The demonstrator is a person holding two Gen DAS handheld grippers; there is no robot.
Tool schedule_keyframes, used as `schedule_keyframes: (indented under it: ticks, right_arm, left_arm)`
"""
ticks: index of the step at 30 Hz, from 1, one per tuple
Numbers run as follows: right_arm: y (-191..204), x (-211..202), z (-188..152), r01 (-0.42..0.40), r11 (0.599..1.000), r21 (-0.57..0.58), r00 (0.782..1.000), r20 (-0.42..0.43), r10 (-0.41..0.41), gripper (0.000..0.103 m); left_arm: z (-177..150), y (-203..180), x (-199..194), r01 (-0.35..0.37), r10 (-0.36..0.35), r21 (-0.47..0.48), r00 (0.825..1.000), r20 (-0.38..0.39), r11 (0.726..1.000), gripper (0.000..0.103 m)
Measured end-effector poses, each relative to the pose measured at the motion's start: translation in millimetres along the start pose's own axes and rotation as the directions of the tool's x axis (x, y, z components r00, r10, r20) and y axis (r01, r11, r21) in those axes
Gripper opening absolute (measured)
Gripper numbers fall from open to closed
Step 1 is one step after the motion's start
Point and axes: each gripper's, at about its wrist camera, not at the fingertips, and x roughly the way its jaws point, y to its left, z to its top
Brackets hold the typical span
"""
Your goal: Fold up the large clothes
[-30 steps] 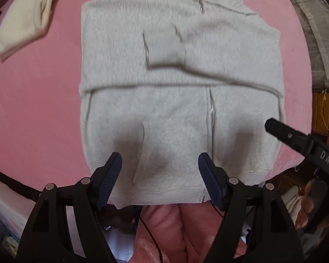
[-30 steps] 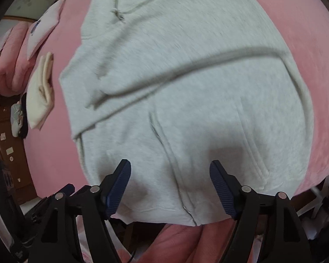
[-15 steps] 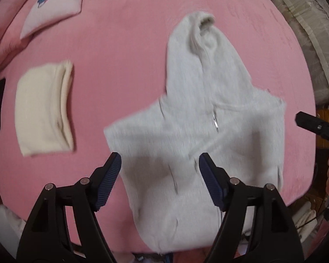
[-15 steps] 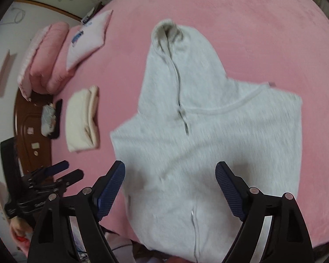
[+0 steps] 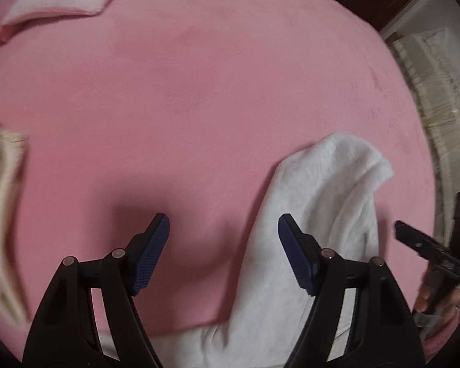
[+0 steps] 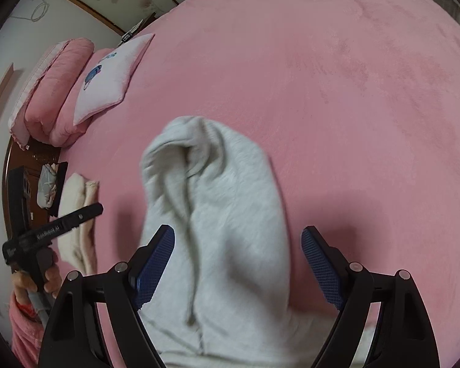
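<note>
Grey hoodie (image 6: 230,230) is seen lying on the pink bed (image 6: 352,92), its hood end (image 5: 337,165) stretched out flat toward the middle of the bed; the body runs back under the cameras and out of the lower edge of both views. How the body is folded cannot be told from these views; only the hood and the upper part are shown. The hood has not yet been turned down over the rest, so at least that fold is judged to be left, and probably a final halving after it.

Left tongs (image 5: 224,251) are held released over bare bedding, just beside the hood's left edge; nothing is between the jaws. Right tongs (image 6: 237,263) are spread wide, with the hood cloth lying below and between the jaws, but no pinch is seen: the pads (image 6: 155,263) stand clear of the fabric. Both views are blurred.

A cream garment (image 6: 76,211), already folded, is set aside near the bed's left edge, well apart from the hoodie. Pillows (image 6: 101,82) are stacked at the head of the bed.
</note>
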Motion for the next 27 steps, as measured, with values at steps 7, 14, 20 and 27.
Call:
schedule_keyframes:
  ticks: [7,14,20,27]
  right_arm:
    - [-47.1,22.0,34.2,-0.155,0.988,-0.004,0.988,0.012,0.155,0.084]
    - [-51.2,26.4,64.8,-0.200,0.978,-0.065,0.976,0.074,0.204,0.054]
    - [-52.4,-7.3,77.5,-0.185,0.975,-0.123,0.973,0.117,0.199,0.014]
    - [-55.7,-86.2,68.0,-0.172,0.950,-0.262,0.964,0.155,0.217,0.008]
  left_arm:
    - [16.7,-12.3,62.2,0.153,-0.150,0.105,0.988,-0.034,0.983,0.071]
    - [28.6,-11.2,93.9,0.306,-0.306,0.025,0.952,-0.032,0.952,0.038]
    - [20.8,-24.2,85.4,0.334,-0.336,0.059,0.942,0.011,0.941,0.007]
    - [10.6,-18.7,15.7,0.403,-0.430,0.220,0.899,0.086,0.888,0.005]
